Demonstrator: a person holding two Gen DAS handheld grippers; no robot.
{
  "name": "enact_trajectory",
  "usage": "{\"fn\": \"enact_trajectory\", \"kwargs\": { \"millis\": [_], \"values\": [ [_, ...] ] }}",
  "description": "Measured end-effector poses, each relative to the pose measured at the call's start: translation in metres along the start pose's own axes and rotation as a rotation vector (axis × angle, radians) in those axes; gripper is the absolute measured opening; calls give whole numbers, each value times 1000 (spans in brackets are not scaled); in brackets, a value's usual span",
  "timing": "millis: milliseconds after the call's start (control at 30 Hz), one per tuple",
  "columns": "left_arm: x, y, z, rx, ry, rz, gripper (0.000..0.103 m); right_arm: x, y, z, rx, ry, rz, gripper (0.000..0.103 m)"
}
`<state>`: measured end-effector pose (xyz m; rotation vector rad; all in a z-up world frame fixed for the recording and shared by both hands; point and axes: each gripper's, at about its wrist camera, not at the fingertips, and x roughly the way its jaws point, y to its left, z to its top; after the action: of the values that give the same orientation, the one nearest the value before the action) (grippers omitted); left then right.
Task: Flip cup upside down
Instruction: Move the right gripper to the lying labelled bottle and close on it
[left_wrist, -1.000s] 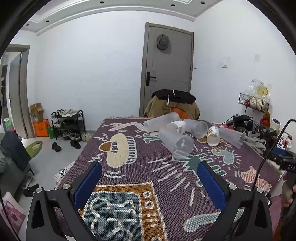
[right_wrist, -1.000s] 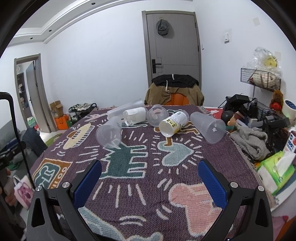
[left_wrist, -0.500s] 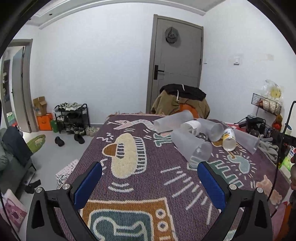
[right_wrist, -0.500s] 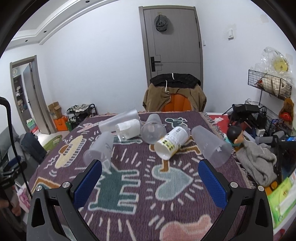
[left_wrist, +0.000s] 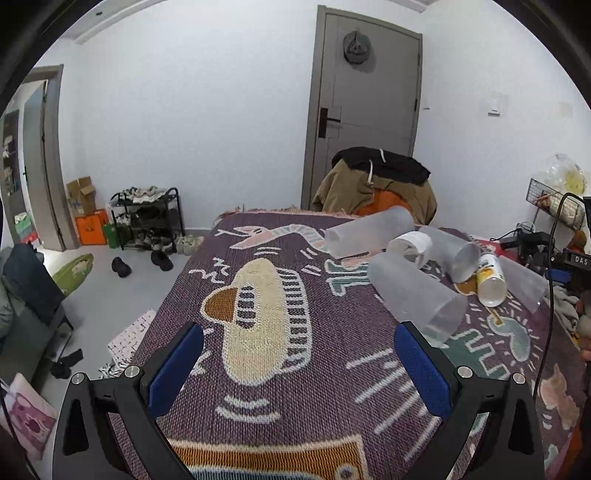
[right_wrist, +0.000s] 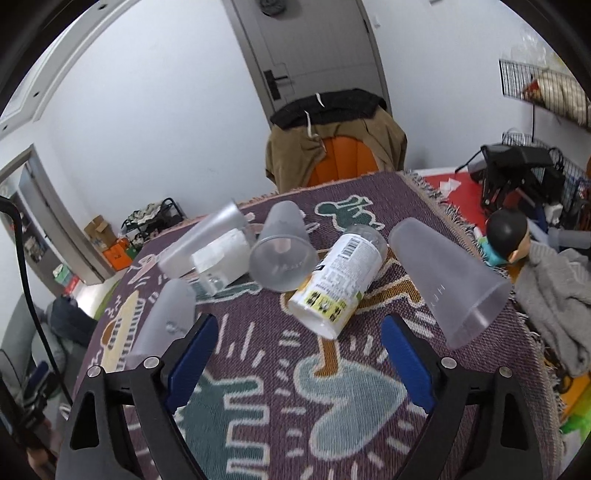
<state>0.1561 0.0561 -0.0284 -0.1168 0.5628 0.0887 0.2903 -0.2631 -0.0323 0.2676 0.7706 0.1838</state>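
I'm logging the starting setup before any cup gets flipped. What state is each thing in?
Left tongs: open, empty.
Right tongs: open, empty.
Printed white paper cup: on its side.
Frosted plastic cup at the right rug edge: on its side.
Frosted plastic cup nearest the left tongs: on its side.
Grey door: closed.

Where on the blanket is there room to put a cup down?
Bare patches: the near purple patterned blanket in front of the left tool, around the cream hat picture. Crowded: the far right, where the frosted plastic cups and yellow-labelled white cup lie tipped together.
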Motion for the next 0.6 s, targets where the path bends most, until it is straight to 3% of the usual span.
{"fn": "enact_trajectory", "kwargs": {
  "millis": [267,600],
  "values": [
    [35,4,13,-29,57,22,103,56,-21,22,91,98,-1,79],
    [60,-1,17,-46,103,16,103,113,-38,36,179,209,-23,79]
  ]
}}
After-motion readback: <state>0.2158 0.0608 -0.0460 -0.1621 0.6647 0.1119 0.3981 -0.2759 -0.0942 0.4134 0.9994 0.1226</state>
